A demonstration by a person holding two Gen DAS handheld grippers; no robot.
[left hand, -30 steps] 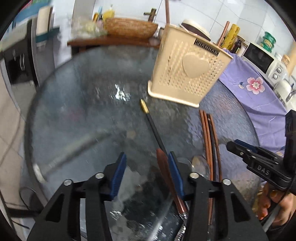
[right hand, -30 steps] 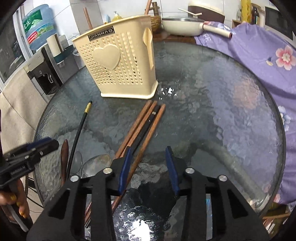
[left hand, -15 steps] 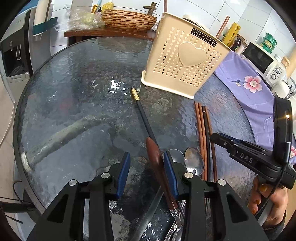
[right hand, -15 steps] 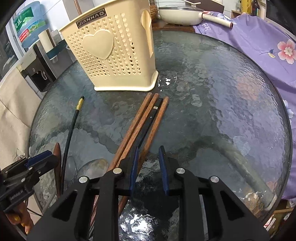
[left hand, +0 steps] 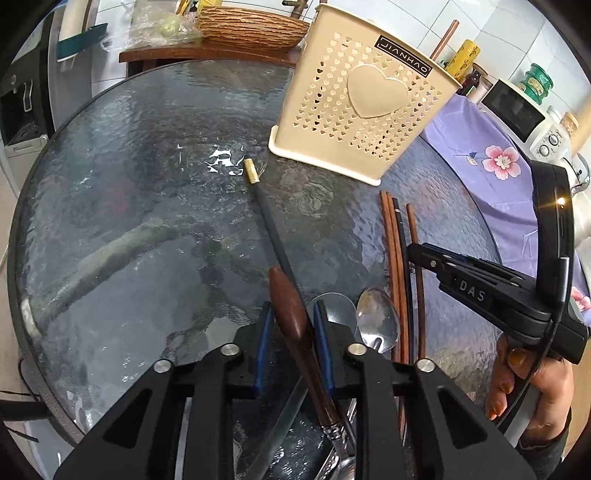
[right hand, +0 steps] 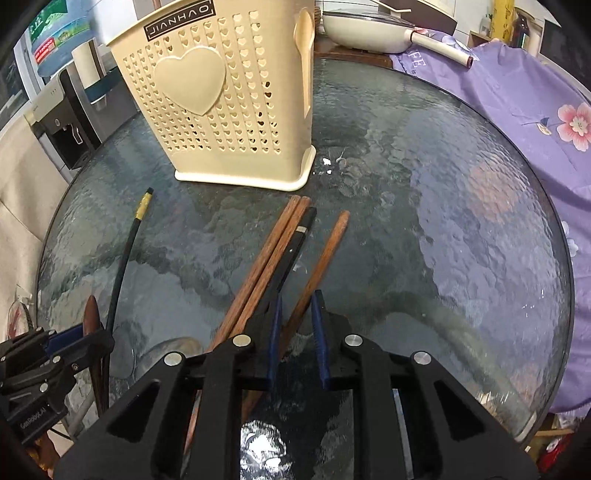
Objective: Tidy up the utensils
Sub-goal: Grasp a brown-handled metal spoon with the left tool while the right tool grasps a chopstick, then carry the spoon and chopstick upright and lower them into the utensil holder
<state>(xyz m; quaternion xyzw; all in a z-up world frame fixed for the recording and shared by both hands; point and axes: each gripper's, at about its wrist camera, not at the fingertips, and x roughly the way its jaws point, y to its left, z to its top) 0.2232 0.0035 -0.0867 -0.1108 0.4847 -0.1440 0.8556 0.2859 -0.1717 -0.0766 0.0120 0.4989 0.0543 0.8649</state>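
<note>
A cream perforated utensil holder [left hand: 364, 103] stands on the round glass table [left hand: 147, 192]; it also shows in the right wrist view [right hand: 229, 107]. My left gripper [left hand: 291, 314] is shut on a brown wooden-handled utensil [left hand: 291, 314] lying on the glass. A black chopstick with a gold tip [left hand: 269, 221] lies beside it, with spoons [left hand: 376, 321] to the right. My right gripper [right hand: 297, 299] is shut on one brown chopstick [right hand: 325, 254], beside other brown chopsticks [right hand: 273, 243] and a black one [right hand: 299, 240].
A purple floral cloth [right hand: 517, 92] covers the table's right side. A white pan [right hand: 369, 29] and a woven basket [left hand: 251, 29] stand behind. A water dispenser [right hand: 66, 110] stands at the left. A microwave [left hand: 517, 110] is at the far right.
Both grippers moved forward and lower and closed: the left onto the wooden-handled utensil, the right onto the rightmost brown chopstick, which now lies apart from the others.
</note>
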